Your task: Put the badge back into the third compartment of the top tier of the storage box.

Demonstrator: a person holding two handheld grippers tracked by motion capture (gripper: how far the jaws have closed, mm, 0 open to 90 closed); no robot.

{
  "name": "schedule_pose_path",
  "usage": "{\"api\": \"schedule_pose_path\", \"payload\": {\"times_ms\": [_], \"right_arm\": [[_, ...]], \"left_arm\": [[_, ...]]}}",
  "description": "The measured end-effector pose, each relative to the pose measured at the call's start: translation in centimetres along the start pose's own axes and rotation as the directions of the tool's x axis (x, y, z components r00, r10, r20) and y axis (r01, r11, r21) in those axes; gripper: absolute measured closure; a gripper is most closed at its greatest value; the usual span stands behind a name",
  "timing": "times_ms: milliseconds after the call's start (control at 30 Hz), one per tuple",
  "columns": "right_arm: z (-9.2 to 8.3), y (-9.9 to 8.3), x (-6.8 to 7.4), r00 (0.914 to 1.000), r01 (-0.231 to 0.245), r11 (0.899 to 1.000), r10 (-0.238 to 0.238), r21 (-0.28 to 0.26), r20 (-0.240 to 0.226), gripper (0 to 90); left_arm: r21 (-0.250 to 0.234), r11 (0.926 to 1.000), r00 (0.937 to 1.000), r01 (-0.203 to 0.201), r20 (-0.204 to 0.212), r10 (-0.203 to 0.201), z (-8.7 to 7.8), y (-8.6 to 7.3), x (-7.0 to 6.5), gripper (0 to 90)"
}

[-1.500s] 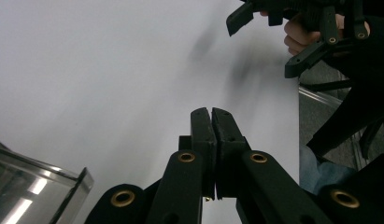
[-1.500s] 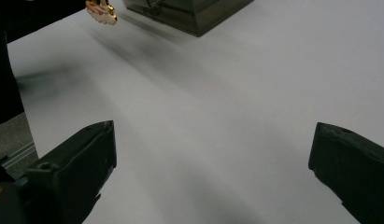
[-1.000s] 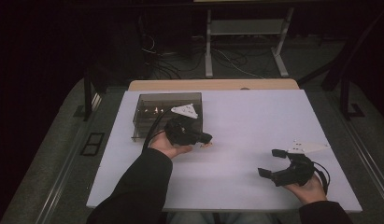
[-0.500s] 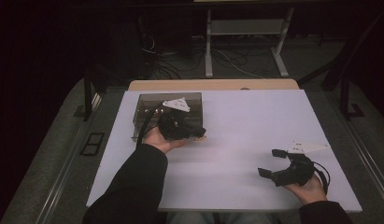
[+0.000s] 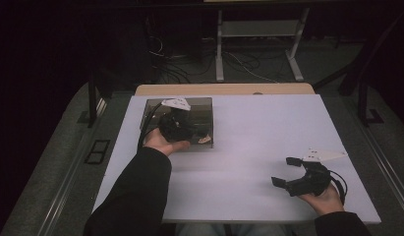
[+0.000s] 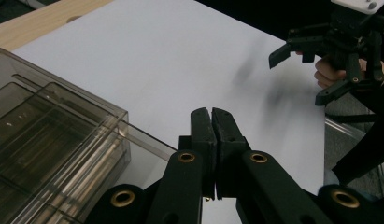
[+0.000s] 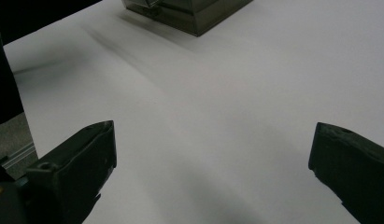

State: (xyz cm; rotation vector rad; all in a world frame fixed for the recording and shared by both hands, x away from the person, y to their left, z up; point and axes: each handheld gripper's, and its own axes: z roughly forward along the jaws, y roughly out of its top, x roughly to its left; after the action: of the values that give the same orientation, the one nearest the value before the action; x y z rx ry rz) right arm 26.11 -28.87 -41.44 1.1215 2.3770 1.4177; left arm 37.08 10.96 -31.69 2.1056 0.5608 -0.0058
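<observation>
Two claws: left claw (image 5: pixel 202 132) pressed shut, empty, over the smoky clear plastic box (image 5: pixel 153 109) upper left; right claw (image 5: pixel 285 172) gapes wide, empty, lower right.

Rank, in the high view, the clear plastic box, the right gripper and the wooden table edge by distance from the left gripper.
1. Clear plastic box: directly under and beside the left gripper, far left of the table.
2. Wooden table edge: just behind the box, at the back.
3. Right gripper: across the table, near right.
</observation>
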Motion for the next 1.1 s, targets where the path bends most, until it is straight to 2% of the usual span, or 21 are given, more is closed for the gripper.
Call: {"api": "schedule_pose_path", "payload": {"times_ms": [600, 1100], "right_arm": [[0.0, 0.0, 0.0, 1.0, 0.0, 1.0, 0.0, 0.002, 0.0, 0.3], [0.0, 0.0, 0.0, 1.0, 0.0, 1.0, 0.0, 0.003, -0.001, 0.2]], "left_arm": [[-0.038, 0.9976, 0.9965, 0.059, -0.057, -0.061, -0.9, -0.3, 1.9, 88.1], [-0.028, 0.9936, 0.9902, 0.109, -0.084, -0.111, 0.3, -1.3, 3.5, 88.1]]}}
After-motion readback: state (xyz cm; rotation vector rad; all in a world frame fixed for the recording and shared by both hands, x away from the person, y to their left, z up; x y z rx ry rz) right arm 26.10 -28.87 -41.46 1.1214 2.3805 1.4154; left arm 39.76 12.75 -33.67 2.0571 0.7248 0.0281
